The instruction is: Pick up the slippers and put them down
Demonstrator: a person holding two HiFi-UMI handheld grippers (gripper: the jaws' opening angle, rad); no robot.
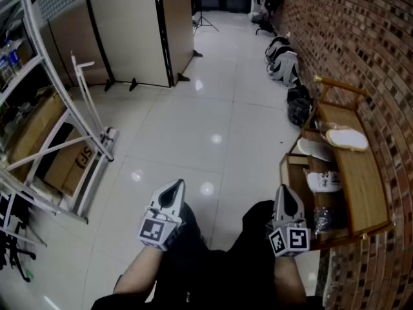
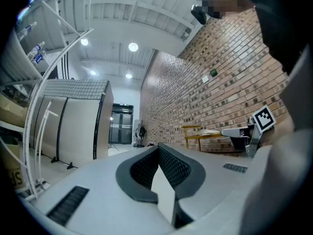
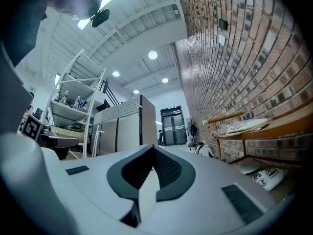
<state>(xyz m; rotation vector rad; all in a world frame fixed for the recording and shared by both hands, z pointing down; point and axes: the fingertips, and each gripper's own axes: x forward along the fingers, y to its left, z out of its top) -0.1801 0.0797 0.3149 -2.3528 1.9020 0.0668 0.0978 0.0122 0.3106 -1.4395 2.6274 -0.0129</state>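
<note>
Two empty grippers — slippers racked at the right of the frame

The brick wall fills the right side. Against it stands a wooden shoe rack, with a pale slipper on its top board, long axis across the frame, and a white slipper on the shelf below. The right gripper, lower centre-right, sits just beside the rack's near corner — plainly the nearer one. The left gripper is well apart at lower centre. Both have their jaws pressed together with nothing between them.
</note>
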